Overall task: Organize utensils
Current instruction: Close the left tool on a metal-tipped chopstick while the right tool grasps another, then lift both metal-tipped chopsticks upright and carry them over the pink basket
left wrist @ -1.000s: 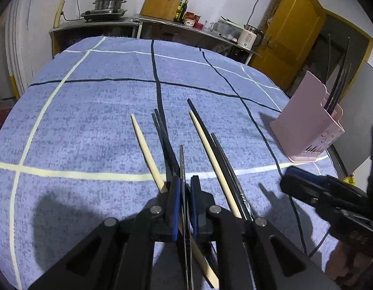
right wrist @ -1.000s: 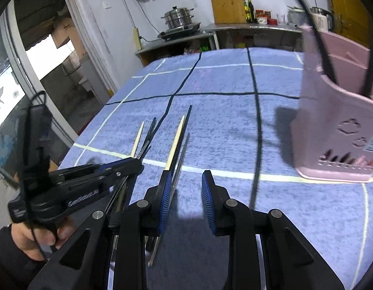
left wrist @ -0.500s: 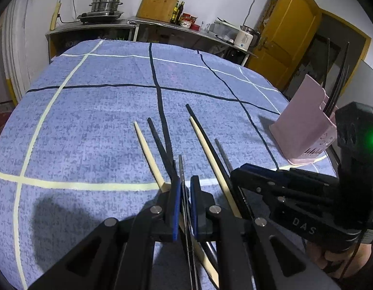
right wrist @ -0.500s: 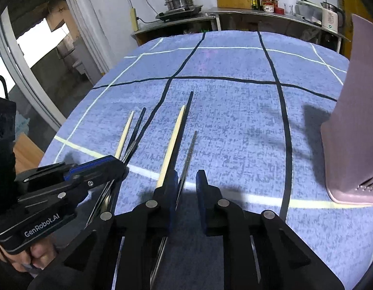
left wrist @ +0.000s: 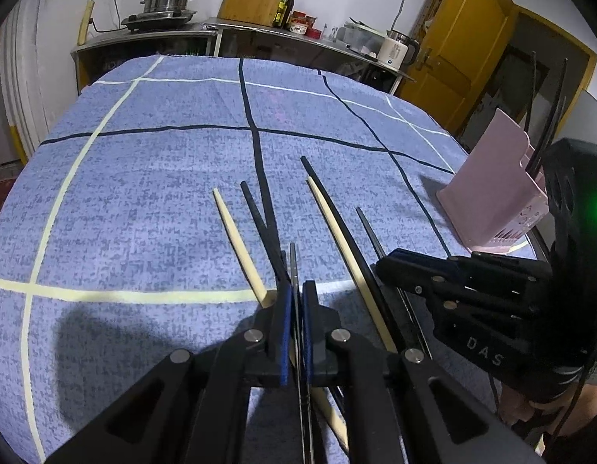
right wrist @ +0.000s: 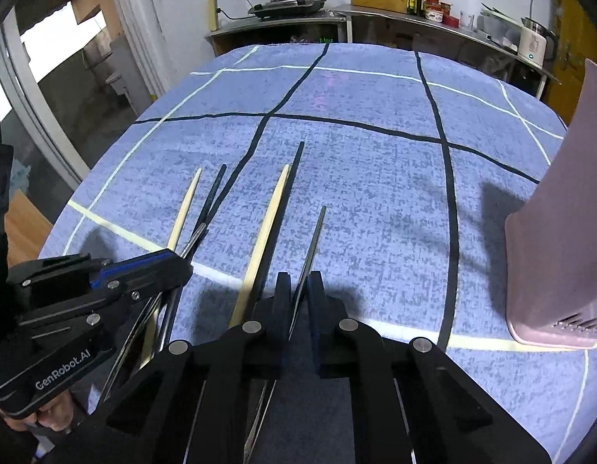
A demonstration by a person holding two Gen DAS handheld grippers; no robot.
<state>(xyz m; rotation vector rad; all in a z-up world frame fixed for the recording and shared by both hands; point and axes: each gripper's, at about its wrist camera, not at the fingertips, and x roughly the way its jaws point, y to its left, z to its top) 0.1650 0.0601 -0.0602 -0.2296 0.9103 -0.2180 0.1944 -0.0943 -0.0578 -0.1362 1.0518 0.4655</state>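
We look from each gripper's wrist, forward and steeply down along its own fingers, close over the blue checked tablecloth [left wrist: 143,193]; our left view catches the right gripper [left wrist: 383,266] at its right edge; our right view catches the left gripper [right wrist: 182,261] at its left; both share the chopsticks [right wrist: 267,232], the pink holder [left wrist: 491,193] and the far counter [right wrist: 375,19].

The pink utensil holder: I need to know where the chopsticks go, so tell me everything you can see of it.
The pink utensil holder looks like plastic, with a raised back wall and slots low on its front. It stands upright on the blue checked tablecloth, right of the loose chopsticks. Several dark chopsticks stand in it already. Neither gripper touches it.
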